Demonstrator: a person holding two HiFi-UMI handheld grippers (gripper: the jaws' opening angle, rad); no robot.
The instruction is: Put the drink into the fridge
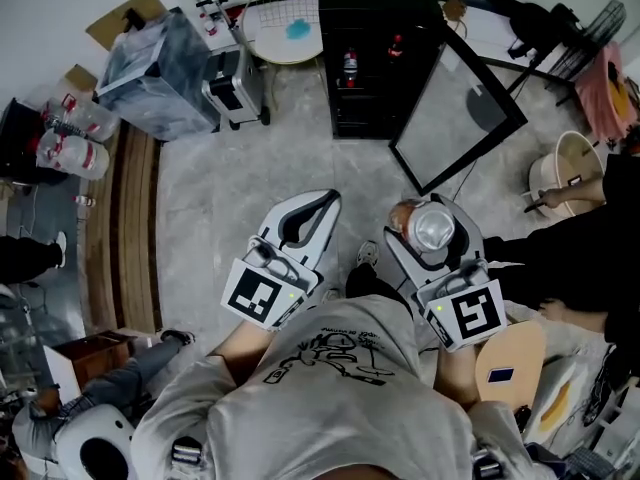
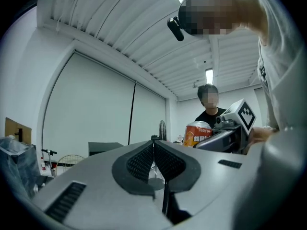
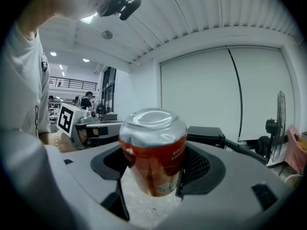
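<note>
The drink is an orange can [image 1: 434,230] with a dented silver top. It stands upright between the jaws of my right gripper [image 1: 428,216], which is shut on it. The right gripper view shows the can [image 3: 153,150] pressed by both pads. My left gripper [image 1: 322,206] is beside it at about the same height, shut and empty, its pads [image 2: 144,161] meeting. The black fridge [image 1: 375,58] stands ahead across the floor with its glass door [image 1: 460,108] swung open to the right; bottles show on its shelves. Its top edge [image 3: 206,134] shows behind the can.
A plastic-wrapped bin [image 1: 160,63] and a small case [image 1: 235,88] stand left of the fridge, with a round white fan guard [image 1: 285,23] behind. At the right are a person in dark sleeves [image 1: 560,258], a bucket [image 1: 570,173] and a standing fan [image 3: 274,128]. Another person sits at the lower left.
</note>
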